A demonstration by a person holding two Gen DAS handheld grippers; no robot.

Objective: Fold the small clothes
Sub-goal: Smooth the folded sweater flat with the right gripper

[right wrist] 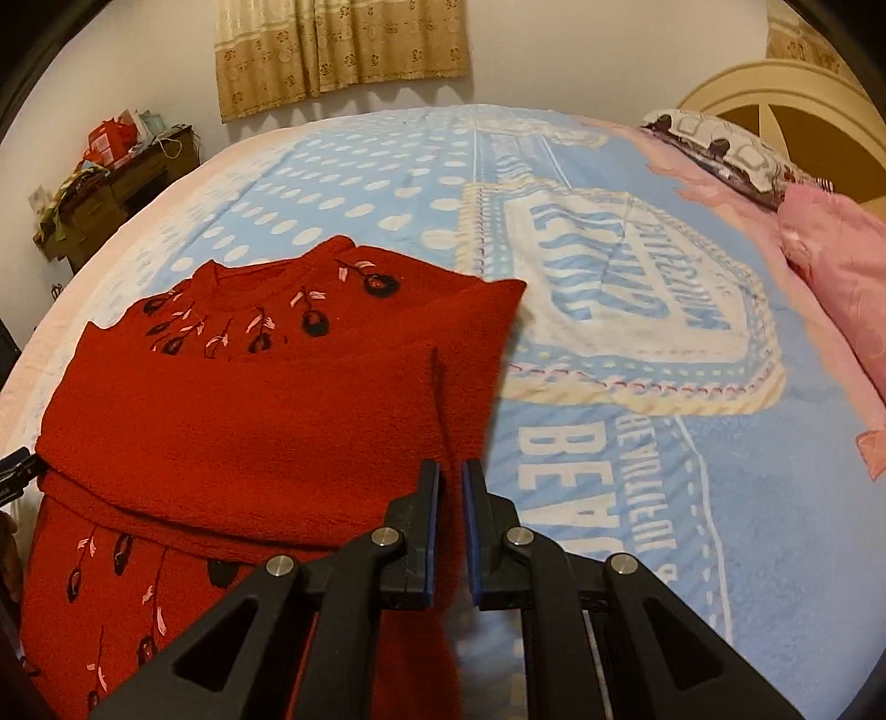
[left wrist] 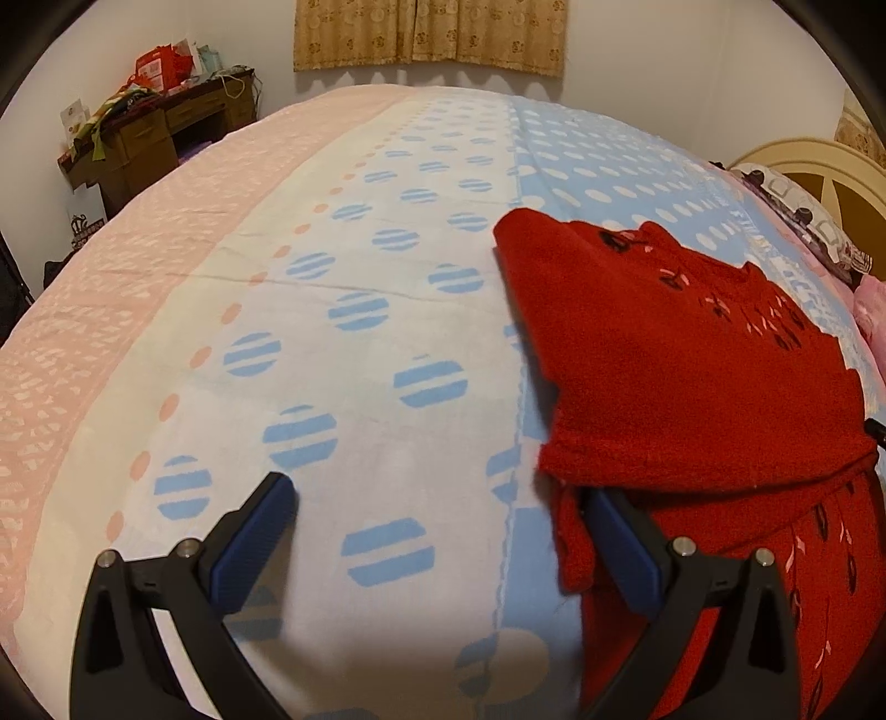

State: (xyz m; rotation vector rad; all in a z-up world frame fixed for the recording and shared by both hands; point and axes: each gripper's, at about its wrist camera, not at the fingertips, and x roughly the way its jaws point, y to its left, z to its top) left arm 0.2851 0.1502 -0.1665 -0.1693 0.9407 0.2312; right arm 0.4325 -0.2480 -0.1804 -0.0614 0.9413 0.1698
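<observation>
Sweater (right wrist: 232, 421), red with dark embroidered flowers, lies on the blanket (right wrist: 609, 387) that covers the bed, its collar pointing toward the curtain (right wrist: 343, 50) on the far wall. You have a layer of it doubled over across the chest, so the flower pattern shows only above that fold near the collar and again below it near the hem. The lower hem runs out of both views, and you cannot see how the sleeves lie under the folded layer.

Your right gripper (right wrist: 451, 482) has its blue pads (right wrist: 434, 531) drawn nearly together on a thin raised ridge of the sweater's right edge; the red cloth stands up between them and continues down past the jaws, blurred there. Your left gripper (left wrist: 437, 498) is spread wide. Its right pad (left wrist: 620, 548) sits tucked under the sweater's left edge, where a flap of red cloth hangs beside it, and its left pad (left wrist: 255, 537) rests well out over the blanket, clear of the sweater. Whether the right pad presses the cloth or only lies beneath it is hard to make out.

Beyond the sweater's right side, a pink pillow (right wrist: 836, 260) and a patterned pillow (right wrist: 720, 144) lie by the headboard (right wrist: 775, 83). Beyond its left side, past the edge of the bed, a cluttered desk (left wrist: 160, 127) stands against the wall.
</observation>
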